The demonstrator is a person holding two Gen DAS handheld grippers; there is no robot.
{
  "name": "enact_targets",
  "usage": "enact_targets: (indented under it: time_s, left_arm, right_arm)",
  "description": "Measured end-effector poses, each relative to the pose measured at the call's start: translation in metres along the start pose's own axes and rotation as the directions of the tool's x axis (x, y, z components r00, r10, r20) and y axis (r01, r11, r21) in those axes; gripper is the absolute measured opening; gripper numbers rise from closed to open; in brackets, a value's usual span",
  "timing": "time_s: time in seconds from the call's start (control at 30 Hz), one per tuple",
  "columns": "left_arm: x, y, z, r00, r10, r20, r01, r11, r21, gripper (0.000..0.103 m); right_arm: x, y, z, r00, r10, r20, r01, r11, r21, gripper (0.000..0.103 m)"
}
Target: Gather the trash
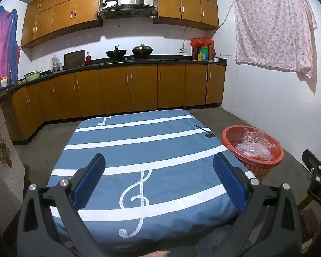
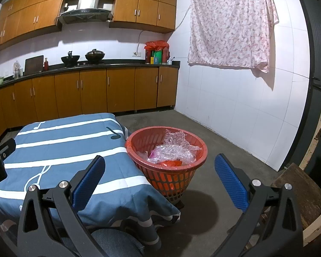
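A red plastic basket (image 2: 194, 167) stands on the floor to the right of the table. It also shows in the left wrist view (image 1: 231, 132). Crumpled clear bubble wrap (image 2: 173, 150) and a red scrap lie inside it; the wrap shows in the left wrist view too (image 1: 254, 145). My left gripper (image 1: 159, 182) is open and empty above the table's blue striped cloth (image 1: 152, 150). My right gripper (image 2: 159, 182) is open and empty, held near the basket's front side. The cloth (image 2: 60, 137) carries no loose trash that I can see.
Kitchen cabinets and a black counter (image 1: 139, 64) with woks run along the far wall. A flowered sheet (image 2: 229, 25) hangs on the white tiled right wall. A worn wooden stool (image 2: 297, 194) stands at the right. Grey concrete floor (image 2: 224, 141) surrounds the basket.
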State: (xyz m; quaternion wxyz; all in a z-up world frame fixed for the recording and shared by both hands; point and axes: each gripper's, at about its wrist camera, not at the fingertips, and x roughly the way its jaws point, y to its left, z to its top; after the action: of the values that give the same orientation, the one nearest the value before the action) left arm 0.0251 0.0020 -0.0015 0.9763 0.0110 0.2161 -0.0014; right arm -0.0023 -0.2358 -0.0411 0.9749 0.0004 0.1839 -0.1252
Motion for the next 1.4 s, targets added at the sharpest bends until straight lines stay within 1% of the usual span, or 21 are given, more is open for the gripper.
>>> enact_targets:
  time_s: [1.4]
  left_arm:
    - [0.0019, 0.0003, -0.0013, 1.000, 0.006, -0.004, -0.006, 1.000, -0.002, 0.099]
  right_arm:
    - [0.0033, -0.0005, -0.0044, 1.000, 0.006, -0.008, -0.006, 1.000, -0.003, 0.101]
